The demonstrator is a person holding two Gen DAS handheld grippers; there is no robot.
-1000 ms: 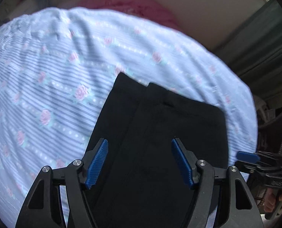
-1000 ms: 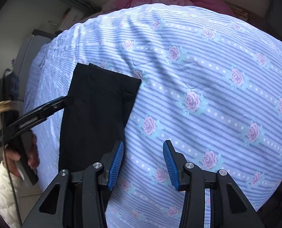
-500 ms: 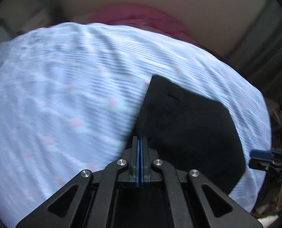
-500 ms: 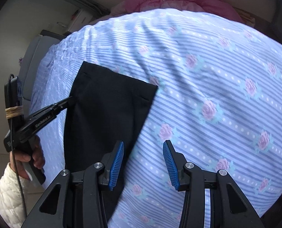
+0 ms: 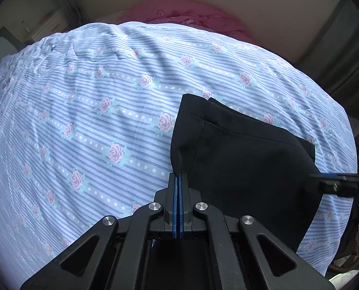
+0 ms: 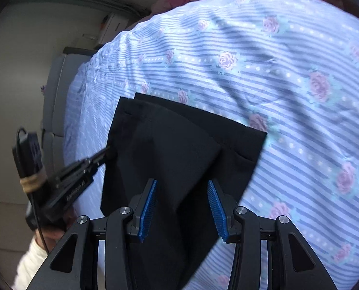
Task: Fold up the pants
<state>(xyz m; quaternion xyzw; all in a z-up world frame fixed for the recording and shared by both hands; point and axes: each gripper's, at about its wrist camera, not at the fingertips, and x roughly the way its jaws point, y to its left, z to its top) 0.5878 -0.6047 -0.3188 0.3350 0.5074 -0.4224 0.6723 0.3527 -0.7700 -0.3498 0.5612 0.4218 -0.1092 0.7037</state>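
Left wrist view shows the left gripper (image 5: 178, 177) clamped tight on the near edge of the black fabric pants (image 5: 247, 159), its blue pads pressed together with the cloth drawn up into a small peak at the tips. One pair of pants lies on the pale blue striped bedsheet printed with pink roses (image 5: 94, 111), toward the right side of the bed in this view. From the right wrist view the right gripper (image 6: 182, 205) hovers above the same pants (image 6: 179, 145) with its jaws spread wide and nothing between them; whether its tips touch the cloth I cannot tell. As for progress, the pants already look folded lengthwise, leg laid on leg, with two layers visible at the far edge. What appears left is the crosswise fold, and only one side of the near end is gripped so far. Count: one pair of pants, one bedsheet, two grippers, and one pink bedding heap (image 5: 186, 15) beyond the sheet
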